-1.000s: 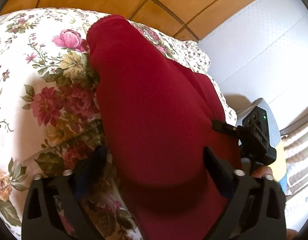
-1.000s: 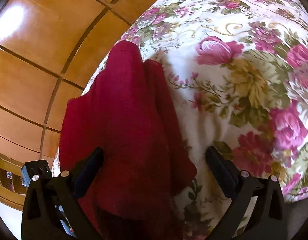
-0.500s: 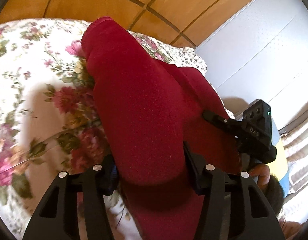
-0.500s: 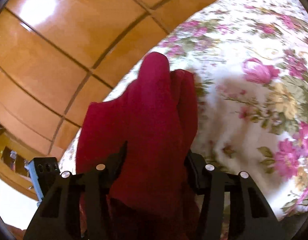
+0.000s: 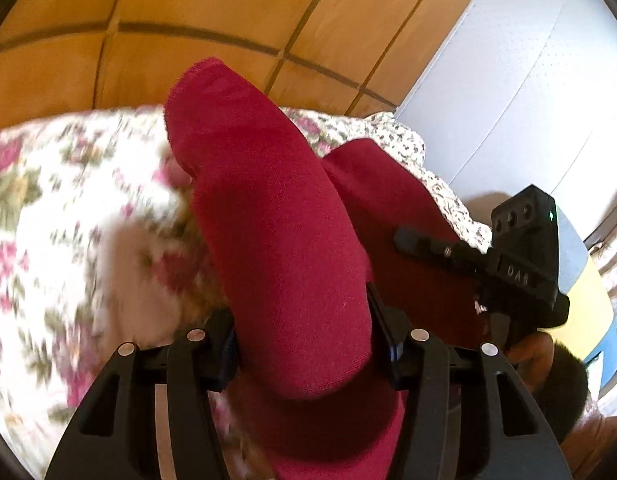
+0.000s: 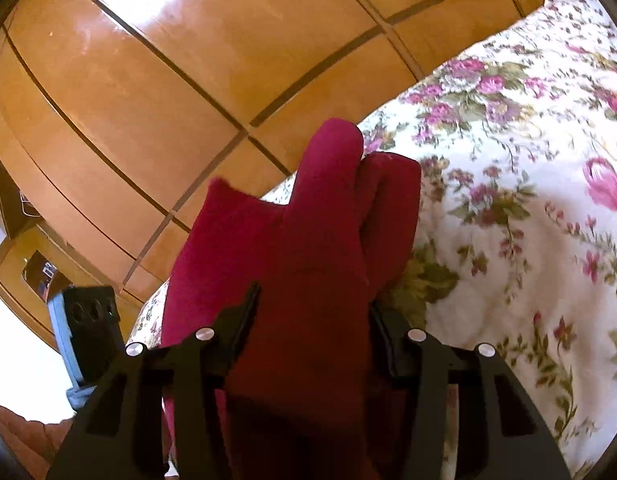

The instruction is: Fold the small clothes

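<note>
Left gripper (image 5: 302, 344) was clamped tight on the red garment (image 5: 276, 232), lifted off the floral bedspread (image 5: 48, 208). Right gripper (image 6: 308, 320) was pinched shut on its other end too. It looked soft, light and floppy, so I'd grab the edges.

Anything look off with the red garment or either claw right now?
Nothing stands out. Both the left claw and right claw are clamped on the red garment, which hangs bunched above the floral bedspread. No tears or snags visible.
</note>
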